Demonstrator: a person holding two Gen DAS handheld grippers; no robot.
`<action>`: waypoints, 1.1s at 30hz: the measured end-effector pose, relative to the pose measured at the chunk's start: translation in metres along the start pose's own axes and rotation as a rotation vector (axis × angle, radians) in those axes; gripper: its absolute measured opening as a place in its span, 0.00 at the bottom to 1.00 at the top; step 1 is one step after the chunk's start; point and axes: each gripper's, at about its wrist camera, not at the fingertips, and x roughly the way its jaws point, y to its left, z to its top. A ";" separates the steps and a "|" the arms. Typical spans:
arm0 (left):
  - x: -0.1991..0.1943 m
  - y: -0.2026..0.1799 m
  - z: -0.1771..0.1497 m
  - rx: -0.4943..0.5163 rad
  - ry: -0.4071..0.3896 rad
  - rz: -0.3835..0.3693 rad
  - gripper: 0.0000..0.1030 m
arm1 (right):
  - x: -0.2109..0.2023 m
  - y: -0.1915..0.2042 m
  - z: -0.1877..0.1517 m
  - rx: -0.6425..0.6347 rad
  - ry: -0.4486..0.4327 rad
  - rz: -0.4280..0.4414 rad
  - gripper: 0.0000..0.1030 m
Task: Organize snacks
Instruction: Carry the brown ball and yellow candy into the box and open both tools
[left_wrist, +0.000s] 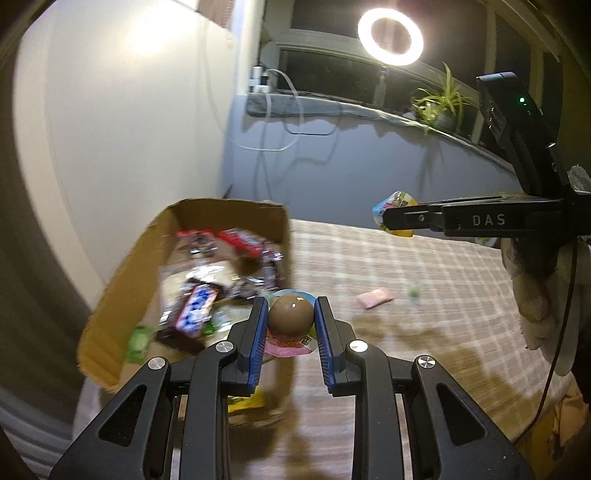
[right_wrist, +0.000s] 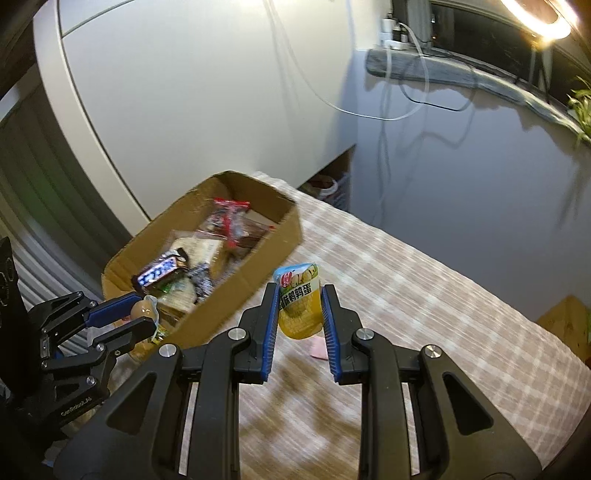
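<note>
Left gripper (left_wrist: 291, 325): blue-padded jaws nearly closed, clamped on a round brown egg-shaped snack in a clear blister pack with a pink and blue card (left_wrist: 290, 318); it is carried in the air.
Right gripper (right_wrist: 300, 310): jaws narrow, pinching a yellow and blue plastic pouch printed with quail eggs (right_wrist: 298, 301) by its two sides, long axis upright along the fingers.
Box: open brown cardboard box (right_wrist: 258, 266), already holding a blue-wrapped chocolate bar (right_wrist: 159, 276), red-trimmed clear packets (right_wrist: 232, 221) and other wrappers.
Key relation: the box lies ahead and to the left of both grippers; the left gripper is nearer, right at the near end of the box, while the right one is over the cloth beside the box's long wall.
In the way: that long wall stands between the pouch and the box's inside, so the pouch probably has to go over it.
Surroundings: checked beige cloth (right_wrist: 424, 314); on it a small pink packet (left_wrist: 373, 298) and a blurred green bit (left_wrist: 414, 291), well apart from the box.
</note>
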 end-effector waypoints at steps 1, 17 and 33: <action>-0.001 0.006 -0.001 -0.006 0.000 0.009 0.23 | 0.002 0.005 0.002 -0.006 0.002 0.005 0.23; -0.010 0.080 -0.017 -0.105 0.008 0.106 0.23 | 0.061 0.067 0.026 -0.091 0.076 0.069 0.23; -0.002 0.101 -0.017 -0.130 0.026 0.111 0.24 | 0.097 0.091 0.032 -0.117 0.133 0.094 0.23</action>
